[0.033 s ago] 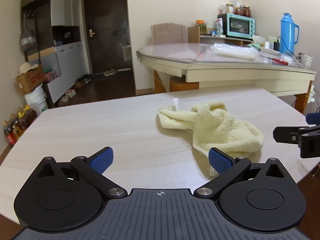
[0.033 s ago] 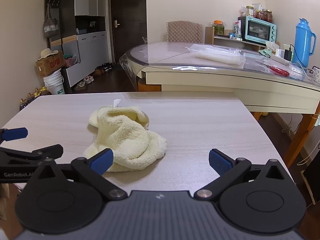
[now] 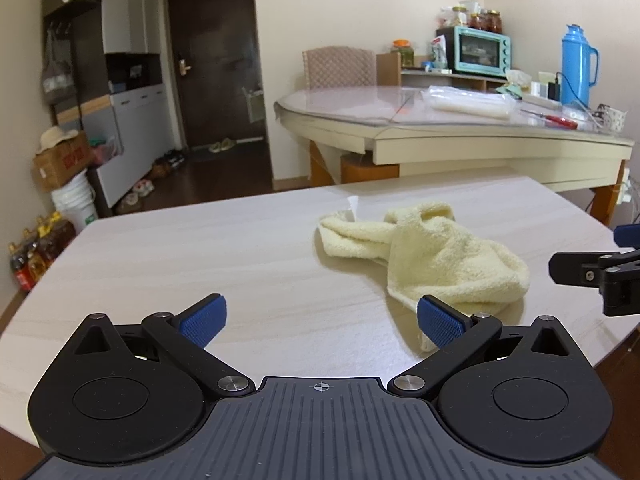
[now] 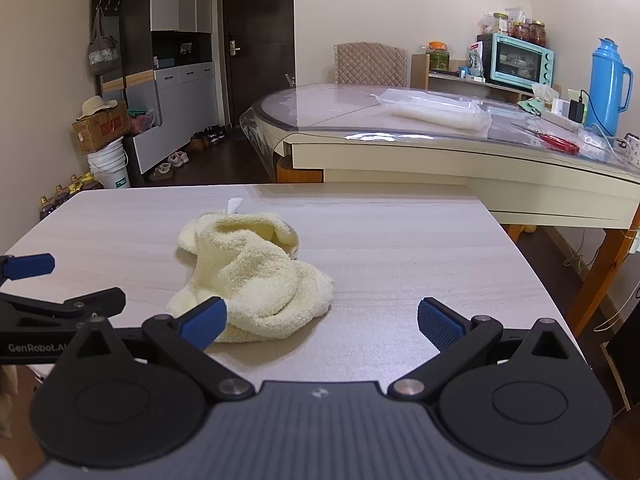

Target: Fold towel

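Yellow terry towel [image 3: 436, 258] lies bunched on the surface [image 3: 200, 248]; both grippers' fingers [image 3: 202, 320] gape wide, empty. Pinching several layers together could spoil the fold.

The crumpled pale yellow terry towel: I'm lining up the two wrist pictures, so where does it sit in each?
Left wrist view: crumpled pale yellow terry towel lies right of centre on the light wooden table, just beyond the right blue finger pad.
Right wrist view: the towel lies left of centre, behind the left blue finger pad.
Shared landmark: tall blue thermos flask, far right in both.
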Motion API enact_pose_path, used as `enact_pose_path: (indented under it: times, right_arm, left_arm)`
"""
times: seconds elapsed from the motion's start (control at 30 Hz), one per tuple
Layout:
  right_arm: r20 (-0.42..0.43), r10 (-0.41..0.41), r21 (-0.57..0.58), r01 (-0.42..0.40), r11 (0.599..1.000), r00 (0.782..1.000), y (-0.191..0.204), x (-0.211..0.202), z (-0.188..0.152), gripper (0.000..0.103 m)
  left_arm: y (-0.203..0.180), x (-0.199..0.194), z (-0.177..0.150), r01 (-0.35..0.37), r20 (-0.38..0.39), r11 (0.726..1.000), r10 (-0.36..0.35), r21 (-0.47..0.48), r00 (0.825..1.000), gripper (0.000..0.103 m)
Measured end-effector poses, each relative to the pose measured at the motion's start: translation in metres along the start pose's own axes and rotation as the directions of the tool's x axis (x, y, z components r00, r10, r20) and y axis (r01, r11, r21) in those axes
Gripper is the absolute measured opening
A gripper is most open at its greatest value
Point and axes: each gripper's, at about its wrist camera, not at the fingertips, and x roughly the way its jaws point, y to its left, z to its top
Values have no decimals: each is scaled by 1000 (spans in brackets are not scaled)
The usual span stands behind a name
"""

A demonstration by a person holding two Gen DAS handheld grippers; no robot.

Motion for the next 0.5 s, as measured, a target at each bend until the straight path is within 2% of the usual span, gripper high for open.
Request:
enact_pose_path:
  times: [0.27,0.33,0.5]
  right_arm:
    - [22,0,-18,1,1000,1000,10,-4,-2,103]
    - [24,13,-15,-12,1000,1000,2,-3,-3,103]
    - [14,17,-35,-17,999,1000,7,1,-4,103]
  left_arm:
    - [20,-9,-13,14,19,1000,-14,-20,1000,103]
    - [1,4,1,-12,-29,1000,12,24,999,103]
    - [-2,5,1,-27,-38,999,28,27,999,103]
